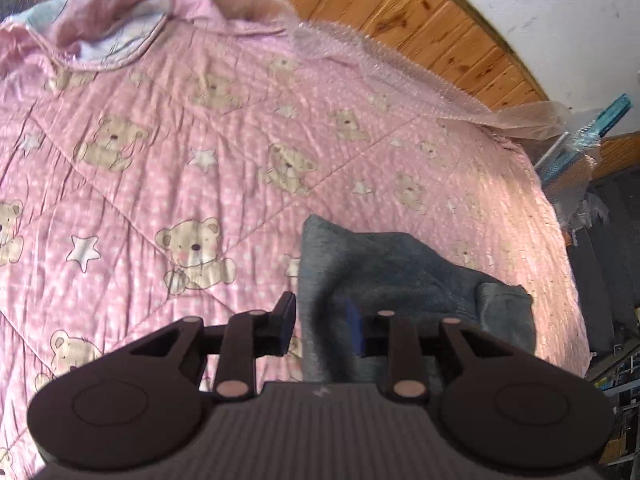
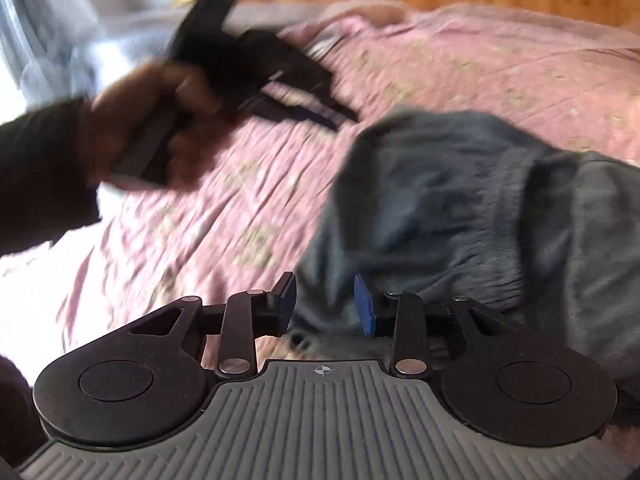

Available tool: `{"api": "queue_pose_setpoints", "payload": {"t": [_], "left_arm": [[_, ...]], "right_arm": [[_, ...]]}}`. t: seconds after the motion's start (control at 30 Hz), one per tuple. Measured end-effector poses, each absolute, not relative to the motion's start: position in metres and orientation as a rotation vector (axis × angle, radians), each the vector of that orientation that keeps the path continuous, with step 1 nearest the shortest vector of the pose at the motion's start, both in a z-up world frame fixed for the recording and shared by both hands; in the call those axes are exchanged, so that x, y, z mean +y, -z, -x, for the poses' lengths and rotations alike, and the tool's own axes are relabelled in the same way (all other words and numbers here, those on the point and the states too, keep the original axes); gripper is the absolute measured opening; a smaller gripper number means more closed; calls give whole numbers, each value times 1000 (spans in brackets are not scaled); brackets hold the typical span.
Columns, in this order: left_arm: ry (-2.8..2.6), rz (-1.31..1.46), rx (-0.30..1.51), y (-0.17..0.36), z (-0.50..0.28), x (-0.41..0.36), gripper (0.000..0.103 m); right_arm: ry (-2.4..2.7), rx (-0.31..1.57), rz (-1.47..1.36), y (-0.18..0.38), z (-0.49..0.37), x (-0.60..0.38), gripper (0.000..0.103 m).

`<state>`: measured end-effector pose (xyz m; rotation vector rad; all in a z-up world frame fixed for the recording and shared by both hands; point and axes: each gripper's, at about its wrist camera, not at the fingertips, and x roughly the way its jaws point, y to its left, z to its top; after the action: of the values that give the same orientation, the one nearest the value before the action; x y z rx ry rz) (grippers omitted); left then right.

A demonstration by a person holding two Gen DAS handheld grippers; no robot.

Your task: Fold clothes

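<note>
A crumpled grey garment (image 1: pixel 404 276) lies on a pink quilt (image 1: pixel 168 152) printed with bears and stars. My left gripper (image 1: pixel 322 324) hovers over the garment's near left edge, its jaws wide apart, with grey cloth showing in the gap below them. In the right wrist view the same grey garment (image 2: pixel 460 208) is bunched at the right. My right gripper (image 2: pixel 325 308) is open at its near edge, and a fold of cloth lies between the blue pads (image 2: pixel 365 310). The left gripper (image 2: pixel 256 68), blurred, is held by a hand (image 2: pixel 152 120) above the quilt at upper left.
Bubble wrap (image 1: pixel 384 64) lies along the quilt's far edge against a wooden headboard (image 1: pixel 420 12). A turned-back corner of the quilt (image 1: pixel 108 36) shows a pale lining. Dark furniture and clutter (image 1: pixel 604 216) stand past the bed's right side. A dark sleeve (image 2: pixel 36 176) reaches in from the left.
</note>
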<state>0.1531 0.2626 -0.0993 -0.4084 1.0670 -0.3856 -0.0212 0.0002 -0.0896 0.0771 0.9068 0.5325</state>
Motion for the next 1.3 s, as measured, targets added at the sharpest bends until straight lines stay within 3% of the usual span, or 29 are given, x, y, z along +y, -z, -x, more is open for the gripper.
{"api": "queue_pose_setpoints", "payload": {"t": [0.13,0.23,0.33,0.37,0.43,0.53,0.6,0.63,0.7,0.73,0.8,0.97,1.0,1.03,1.1,1.17,1.3], "left_arm": [[470,304,1169,119,-134,213,34],[406,250,1222,142,-126,203,37],[369,210,1220,136,-123,192,40],[368,199,1206,127,-123,188,42],[367,178,1177,108,-123,179,50],[384,145,1131,78,-124,158,71],[471,127,1112,63,-134,112,89],[517,122,1122,60,-139,86,90],[584,96,1145,60,-146,42,90],[591,67,1160,65,-147,28,90],[603,7,1191,76,-149,0,90],[633,-146,1266,102,-153,-71,90],[639,-176,1280,107,-154,-85,85],[645,-207,1294,112,-155,-99,79],[656,-269,1322,123,-156,-128,24],[665,-263,1334,123,-158,-130,20],[668,44,1282,82,-163,-26,18]], "right_arm": [[-382,1022,-86,141,-13,-40,31],[-411,1026,-100,154,-13,-56,35],[-377,977,-193,132,-7,-91,65],[-330,930,-222,123,-2,-110,80],[-210,865,-277,114,8,-153,97],[8,853,-354,124,19,-225,97],[55,905,-409,145,17,-257,94],[52,930,-440,155,15,-270,90],[-28,972,-529,172,11,-281,62],[-74,983,-549,176,10,-281,30],[-122,940,-441,166,15,-264,13],[-261,783,-104,125,39,-209,7],[-290,760,-71,120,42,-201,7],[-319,739,-43,116,46,-194,7],[-353,721,-29,115,48,-185,7],[-366,712,-44,115,45,-185,7],[-451,631,-133,90,47,-188,9]]}}
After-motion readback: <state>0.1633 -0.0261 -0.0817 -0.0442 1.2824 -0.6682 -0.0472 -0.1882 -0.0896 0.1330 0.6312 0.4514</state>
